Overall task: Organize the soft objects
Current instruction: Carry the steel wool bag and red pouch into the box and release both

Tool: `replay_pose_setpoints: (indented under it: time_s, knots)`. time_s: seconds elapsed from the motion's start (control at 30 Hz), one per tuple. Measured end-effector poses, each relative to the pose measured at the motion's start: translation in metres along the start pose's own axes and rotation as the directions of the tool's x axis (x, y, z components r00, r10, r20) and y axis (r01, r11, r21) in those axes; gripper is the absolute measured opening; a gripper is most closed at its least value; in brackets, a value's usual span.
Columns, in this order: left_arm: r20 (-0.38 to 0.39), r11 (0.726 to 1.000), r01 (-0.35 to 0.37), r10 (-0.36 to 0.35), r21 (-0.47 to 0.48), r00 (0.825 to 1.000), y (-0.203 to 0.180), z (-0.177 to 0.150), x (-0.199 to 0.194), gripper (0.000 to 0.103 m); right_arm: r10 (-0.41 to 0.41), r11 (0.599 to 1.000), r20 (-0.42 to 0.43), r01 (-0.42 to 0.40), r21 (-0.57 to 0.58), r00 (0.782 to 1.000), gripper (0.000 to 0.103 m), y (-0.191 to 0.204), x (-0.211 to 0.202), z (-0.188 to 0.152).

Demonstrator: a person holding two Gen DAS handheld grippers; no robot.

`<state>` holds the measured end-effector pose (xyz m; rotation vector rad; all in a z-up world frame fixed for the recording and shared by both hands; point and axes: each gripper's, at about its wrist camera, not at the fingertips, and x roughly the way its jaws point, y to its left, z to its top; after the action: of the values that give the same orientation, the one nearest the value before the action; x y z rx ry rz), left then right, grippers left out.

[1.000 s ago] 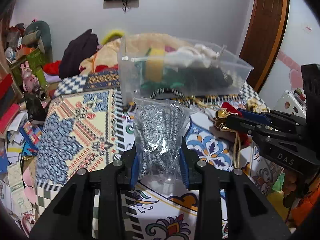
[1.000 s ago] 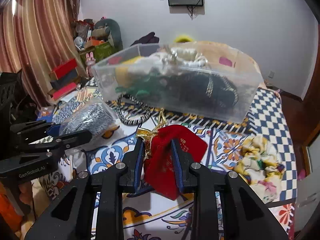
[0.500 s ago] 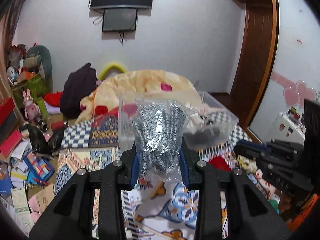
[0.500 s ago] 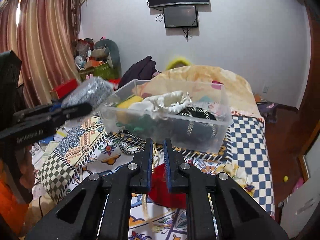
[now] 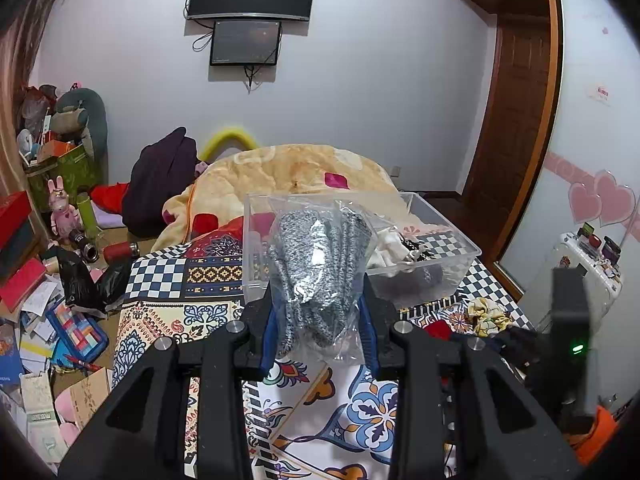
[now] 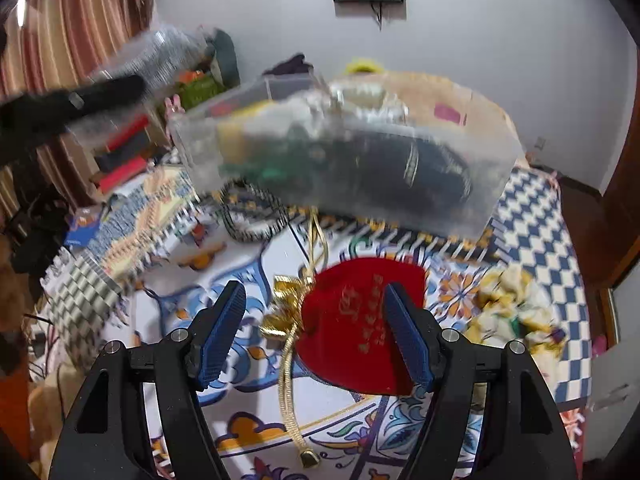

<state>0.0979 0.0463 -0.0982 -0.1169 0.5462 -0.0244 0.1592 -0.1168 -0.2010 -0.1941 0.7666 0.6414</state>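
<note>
Soft goods wait: a red pouch [image 6: 362, 322] lies on the patterned bedspread [image 6: 256, 272] between the right gripper's [image 6: 314, 334] spread fingers, while the left gripper [image 5: 318, 322] clamps a bagged grey knit [image 5: 320, 268] short of the clear bin [image 5: 444, 252]; slick plastic could slip free.

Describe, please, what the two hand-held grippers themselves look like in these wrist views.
Both are alike. The left hand-held gripper and the right hand-held gripper have matte black plastic bodies with angular arms and triangular cut-outs, joined by round silver pivot bolts. Each finger carries a blue ribbed pad. In the left wrist view, a black block on the other unit shows a small green light. No cables or sleeves are visible.
</note>
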Motion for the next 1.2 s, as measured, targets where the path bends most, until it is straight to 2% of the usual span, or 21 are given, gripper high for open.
replay_pose_setpoints:
  time_s: [0.03, 0.1, 0.17, 0.23, 0.37, 0.6, 0.87, 1.03, 1.2]
  knots:
    - [0.0, 1.0, 0.0, 0.0, -0.001, 1.0, 0.0, 0.0, 0.0, 0.034, 0.005, 1.0, -0.016, -0.005, 0.002, 1.0, 0.068, -0.001, 0.005, -0.002]
    - [0.0, 1.0, -0.001, 0.001, -0.001, 1.0, 0.0, -0.001, 0.0, 0.034, -0.015, 1.0, 0.001, 0.015, -0.008, 1.0, 0.06, -0.001, 0.006, -0.004]
    - [0.0, 1.0, -0.001, 0.001, -0.002, 1.0, 0.0, -0.001, 0.0, 0.034, -0.018, 1.0, 0.004, 0.018, -0.014, 1.0, 0.044, -0.001, 0.006, -0.005]
    - [0.0, 1.0, -0.001, 0.001, -0.004, 1.0, 0.001, 0.0, 0.001, 0.034, 0.001, 1.0, 0.004, -0.001, 0.006, 1.0, 0.032, -0.005, 0.005, -0.004]
    - [0.006, 1.0, -0.003, 0.003, -0.004, 1.0, 0.0, 0.001, 0.001, 0.034, -0.005, 1.0, 0.02, 0.005, 0.016, 1.0, 0.023, -0.01, -0.004, -0.003]
    - [0.025, 1.0, -0.017, 0.017, -0.003, 1.0, 0.001, 0.015, 0.008, 0.034, -0.004, 1.0, 0.129, 0.003, 0.011, 0.992, 0.02, -0.013, -0.044, 0.011]
    - [0.032, 1.0, -0.011, 0.011, -0.013, 0.999, -0.002, 0.038, 0.03, 0.034, -0.027, 1.0, 0.285, 0.028, 0.001, 0.958, 0.02, -0.02, -0.09, 0.041]
    - [0.022, 1.0, 0.0, 0.001, -0.026, 1.0, -0.004, 0.047, 0.045, 0.034, -0.05, 0.999, 0.342, 0.047, 0.016, 0.938, 0.02, -0.025, -0.092, 0.067]
    - [-0.004, 1.0, 0.011, -0.011, -0.021, 1.0, -0.009, 0.052, 0.062, 0.034, -0.071, 0.997, 0.354, 0.058, 0.046, 0.933, 0.02, -0.035, -0.079, 0.086]
